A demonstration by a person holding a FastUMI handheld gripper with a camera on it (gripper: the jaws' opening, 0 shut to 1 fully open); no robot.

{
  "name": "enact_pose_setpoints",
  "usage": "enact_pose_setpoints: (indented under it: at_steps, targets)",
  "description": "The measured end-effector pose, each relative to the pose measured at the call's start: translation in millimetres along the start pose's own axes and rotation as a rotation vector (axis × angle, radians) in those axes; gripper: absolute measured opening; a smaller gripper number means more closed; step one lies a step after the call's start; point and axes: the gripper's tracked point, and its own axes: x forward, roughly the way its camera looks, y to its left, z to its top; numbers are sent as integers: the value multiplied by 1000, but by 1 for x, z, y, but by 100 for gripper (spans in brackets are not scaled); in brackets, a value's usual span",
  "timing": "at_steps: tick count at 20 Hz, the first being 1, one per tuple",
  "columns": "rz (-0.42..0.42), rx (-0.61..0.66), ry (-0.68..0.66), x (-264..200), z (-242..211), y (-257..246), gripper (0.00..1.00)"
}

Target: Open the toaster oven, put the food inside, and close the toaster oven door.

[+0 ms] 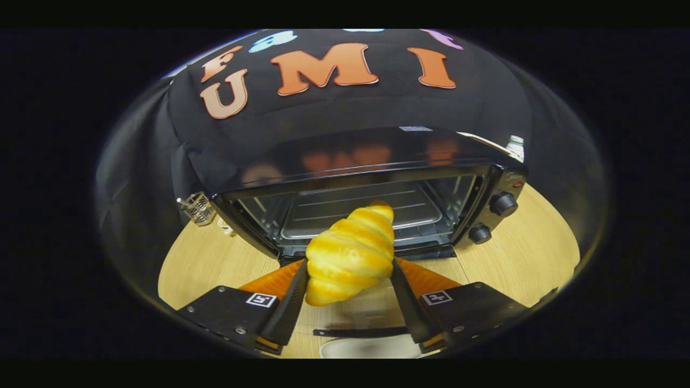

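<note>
One croissant (350, 253) before open, empty oven (372, 183)

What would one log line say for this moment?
gripper: shut on croissant | toaster oven: door open, just ahead | tray: inside, bare | step: food not yet inside
</note>
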Motion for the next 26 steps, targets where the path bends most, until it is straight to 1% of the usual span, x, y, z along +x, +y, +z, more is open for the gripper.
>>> enact_pose_setpoints:
  at_steps: [6, 10, 14, 19, 24, 26]
  targets:
    - [-4, -38, -8, 20, 19, -1, 82]
    - [59, 10, -36, 34, 30, 9, 82]
    - [106, 75, -84, 45, 46, 11, 82]
    - [82, 137, -83, 69, 52, 3, 82]
    - [55, 149, -91, 84, 54, -2, 83]
    - [41, 149, -97, 91, 59, -4, 85]
